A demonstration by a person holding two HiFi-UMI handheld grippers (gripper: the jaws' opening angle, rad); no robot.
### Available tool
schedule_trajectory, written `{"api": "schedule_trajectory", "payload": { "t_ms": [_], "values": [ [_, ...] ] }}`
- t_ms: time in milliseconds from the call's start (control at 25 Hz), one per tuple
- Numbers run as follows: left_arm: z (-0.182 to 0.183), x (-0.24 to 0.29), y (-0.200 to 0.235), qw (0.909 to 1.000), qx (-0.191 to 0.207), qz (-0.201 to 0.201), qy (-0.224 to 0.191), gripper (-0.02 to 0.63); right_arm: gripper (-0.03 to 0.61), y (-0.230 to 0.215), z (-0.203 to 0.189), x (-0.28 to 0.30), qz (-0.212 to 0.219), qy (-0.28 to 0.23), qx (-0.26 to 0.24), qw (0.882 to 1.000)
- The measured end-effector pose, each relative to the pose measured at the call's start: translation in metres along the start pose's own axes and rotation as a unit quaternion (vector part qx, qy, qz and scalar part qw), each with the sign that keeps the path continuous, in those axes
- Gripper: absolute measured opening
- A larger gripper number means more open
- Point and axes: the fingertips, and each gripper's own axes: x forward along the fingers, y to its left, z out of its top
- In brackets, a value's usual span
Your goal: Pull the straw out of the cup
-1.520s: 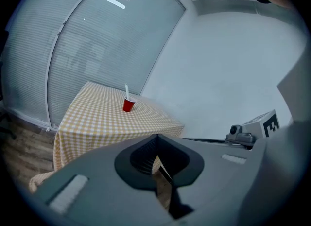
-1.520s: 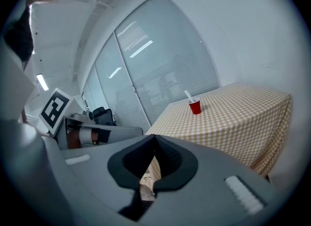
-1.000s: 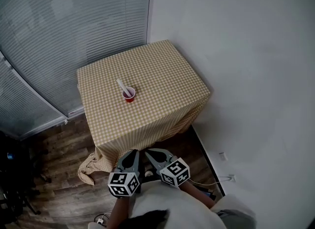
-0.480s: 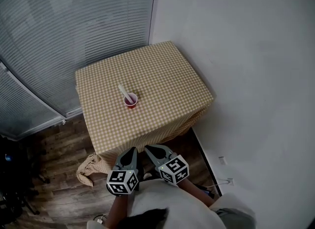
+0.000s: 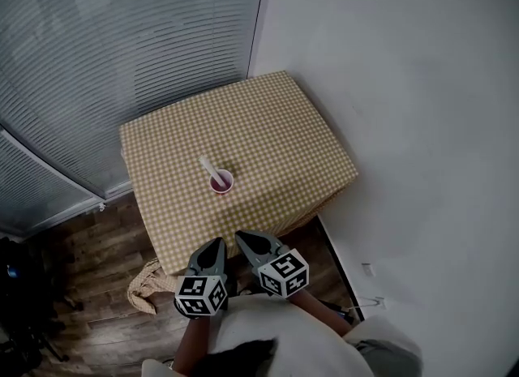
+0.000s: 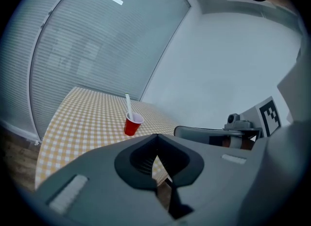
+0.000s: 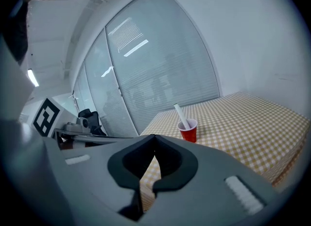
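Note:
A small red cup (image 5: 220, 181) stands near the front middle of the table with the tan checked cloth (image 5: 276, 124). A white straw (image 5: 208, 168) leans out of it toward the back left. Both grippers hang side by side short of the table's near edge, empty and well apart from the cup. My left gripper (image 5: 217, 243) is shut, and so is my right gripper (image 5: 242, 237). In the left gripper view the cup (image 6: 132, 124) and straw (image 6: 128, 105) show above the closed jaws of the left gripper (image 6: 156, 135). The right gripper view shows the cup (image 7: 188, 130) and straw (image 7: 181, 114) beyond the right gripper (image 7: 154, 135).
Window blinds (image 5: 122, 35) run behind and left of the table, and a white wall (image 5: 405, 83) stands on its right. The tablecloth hangs down the front, with a bunched corner (image 5: 146, 284) near the wooden floor (image 5: 89, 319).
Both grippers have moved forward toward the table, still shut. The table and cup sit nearer in the head view. The cup and straw have not moved.

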Motion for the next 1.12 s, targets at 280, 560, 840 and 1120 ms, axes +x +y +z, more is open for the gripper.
{"api": "schedule_trajectory", "payload": {
  "t_ms": [280, 560, 840, 1120],
  "values": [
    [0.03, 0.033, 0.026, 0.9999, 0.004, -0.009, 0.003, 0.015, 0.006, -0.02, 0.017, 0.038, -0.02, 0.012, -0.004, 1.0],
    [0.056, 0.049, 0.063, 0.9998, 0.008, -0.014, 0.011, 0.015, 0.006, -0.031, 0.037, 0.08, -0.046, 0.017, -0.018, 0.999],
    [0.062, 0.057, 0.077, 0.9996, 0.006, -0.02, 0.02, 0.014, 0.006, -0.036, 0.043, 0.099, -0.069, 0.014, -0.021, 0.997],
    [0.06, 0.066, 0.073, 0.9995, 0.0, -0.013, 0.029, 0.014, 0.015, -0.039, 0.04, 0.104, -0.068, 0.024, -0.015, 0.997]
  ]
}}
